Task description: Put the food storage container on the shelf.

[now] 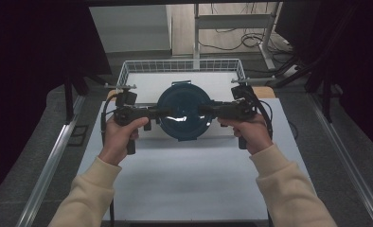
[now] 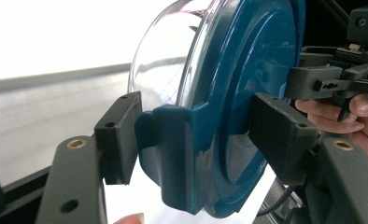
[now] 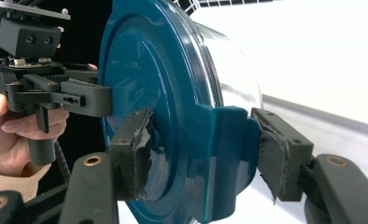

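**Both grippers clamped on a lidded glass bowl above the tabletop**

A clear glass bowl (image 2: 166, 56) with a dark teal lid (image 1: 183, 112) sat between the two grippers, over the far half of the white tabletop (image 1: 189, 179), just in front of a white wire basket (image 1: 182, 66). In the high view the lid faced up toward the camera, round, with small latch tabs at its edges.

The left gripper (image 1: 152, 113) came in from the left side of the bowl. In the left gripper view its fingers (image 2: 121, 135) were pressed against a teal latch tab (image 2: 177, 154) on one side and the flat lid face on the other, so they were clamped on the bowl's rim.

The right gripper (image 1: 208, 111) came in from the opposite side. In the right gripper view its fingers (image 3: 133, 149), their pads worn and frayed, were closed on the latch tab (image 3: 226, 154) there, one on the lid face and one on the glass side.

The person's left hand (image 1: 120, 137) and right hand (image 1: 251, 132) gripped the handles, cream sleeves (image 1: 288, 189) reaching in from the bottom.
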Demonstrator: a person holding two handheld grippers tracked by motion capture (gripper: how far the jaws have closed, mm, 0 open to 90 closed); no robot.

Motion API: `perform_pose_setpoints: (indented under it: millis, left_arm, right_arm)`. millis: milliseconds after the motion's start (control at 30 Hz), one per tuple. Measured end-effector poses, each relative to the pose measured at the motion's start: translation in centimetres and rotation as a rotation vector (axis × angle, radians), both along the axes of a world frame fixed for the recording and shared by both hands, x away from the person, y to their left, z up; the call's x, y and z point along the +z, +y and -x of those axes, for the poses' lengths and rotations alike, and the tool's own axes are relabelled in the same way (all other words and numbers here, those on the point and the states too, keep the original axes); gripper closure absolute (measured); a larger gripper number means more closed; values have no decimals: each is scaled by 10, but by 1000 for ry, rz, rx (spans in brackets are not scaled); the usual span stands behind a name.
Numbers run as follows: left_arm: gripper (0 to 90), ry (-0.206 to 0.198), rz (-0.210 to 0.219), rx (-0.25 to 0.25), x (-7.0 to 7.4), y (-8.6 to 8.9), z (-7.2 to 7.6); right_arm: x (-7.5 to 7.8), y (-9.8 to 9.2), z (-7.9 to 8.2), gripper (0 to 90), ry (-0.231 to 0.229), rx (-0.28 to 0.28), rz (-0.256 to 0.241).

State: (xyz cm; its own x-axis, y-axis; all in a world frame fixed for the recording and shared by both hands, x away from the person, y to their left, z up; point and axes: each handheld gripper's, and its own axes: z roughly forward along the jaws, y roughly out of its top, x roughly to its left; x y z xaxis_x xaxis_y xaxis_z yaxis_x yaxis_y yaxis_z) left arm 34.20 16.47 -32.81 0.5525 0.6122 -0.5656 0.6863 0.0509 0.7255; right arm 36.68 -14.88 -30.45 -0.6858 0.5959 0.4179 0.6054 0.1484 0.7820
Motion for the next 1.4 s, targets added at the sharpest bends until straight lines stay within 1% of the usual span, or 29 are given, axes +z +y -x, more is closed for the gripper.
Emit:
perform_pose_setpoints:
  millis: [133, 167, 200, 233, 267, 300, 333, 400, 433, 467, 567, 600, 633, 700, 800, 900, 967, 1000, 1033, 1067, 1133, 1233, 1267, 1300, 1333, 1367, 1400]
  left_arm:
    - [365, -7, -2, 1, 10, 2, -9]
    - [365, -7, -2, 1, 10, 2, -9]
    - [365, -13, -7, 1, 17, 2, -15]
    - [365, -13, -7, 1, 17, 2, -15]
    - [365, -12, -9, -1, 21, 3, -20]
    - [365, -17, -20, -6, 28, 4, -27]
    - [366, -23, -26, -9, 32, 5, -31]
    - [366, -26, -22, -10, 38, 6, -40]
    - [366, -26, -22, -10, 38, 6, -40]
    - [366, -17, -14, -9, 41, 7, -50]
    - [367, -13, -5, -10, 40, 8, -62]
    - [367, -13, -5, -10, 40, 8, -62]
    - [367, -10, -12, -13, 40, 9, -68]
    - [366, 1, -15, -10, 40, 9, -75]
    - [367, 36, -12, -17, 34, 11, -87]
    - [364, 81, -5, -18, 25, 12, -98]
    - [363, 91, -16, -16, 22, 12, -102]
    - [364, 94, -2, -11, 21, 12, -104]
    - [369, 94, -2, -11, 21, 12, -104]
    - [370, 95, 6, -9, 20, 13, -106]
    - [371, 107, 19, -5, 18, 14, -110]
    - [370, 122, 42, 7, 15, 14, -117]
    - [370, 132, 57, 18, 14, 14, -119]
    - [368, 132, 57, 18, 14, 14, -119]
    - [365, 143, 65, 32, 11, 12, -122]
    - [361, 151, 73, 37, 9, 12, -124]
    - [355, 151, 73, 37, 9, 12, -124]
  right_arm:
    - [10, 1, -9, 409, -12, 8, 0]
    - [10, 1, -9, 409, -12, 8, 0]
    - [14, 2, -15, 409, -17, 9, -5]
    - [14, 2, -15, 409, -17, 9, -5]
    - [17, 2, -18, 410, -19, 10, -8]
    - [22, 2, -25, 410, -25, 11, -15]
    - [24, 2, -28, 411, -27, 12, -18]
    - [29, 4, -35, 411, -29, 8, -25]
    - [29, 4, -35, 411, -29, 8, -25]
    - [33, 5, -43, 412, -31, 1, -27]
    - [37, 6, -55, 412, -28, -2, -21]
    - [37, 6, -59, 412, -23, -3, -19]
    - [36, 7, -62, 412, -18, -2, -21]
    - [34, 7, -69, 411, -3, -4, -25]
    - [29, 8, -78, 411, 20, -13, -32]
    - [22, 9, -87, 411, 64, -26, -29]
    - [16, 10, -94, 410, 95, -25, -27]
    - [13, 10, -96, 409, 107, -23, -27]
    - [13, 10, -96, 409, 107, -23, -27]
    - [11, 9, -99, 409, 111, -34, -51]
    - [10, 9, -101, 407, 111, -42, -57]
    - [8, 8, -107, 402, 146, -63, -76]
    - [7, 8, -109, 399, 158, -72, -86]
    - [7, 8, -109, 399, 158, -72, -86]
    - [5, 8, -114, 374, 178, -78, -93]
    - [3, 8, -116, 360, 184, -82, -90]
    - [1, 9, -118, 352, 205, -91, -97]
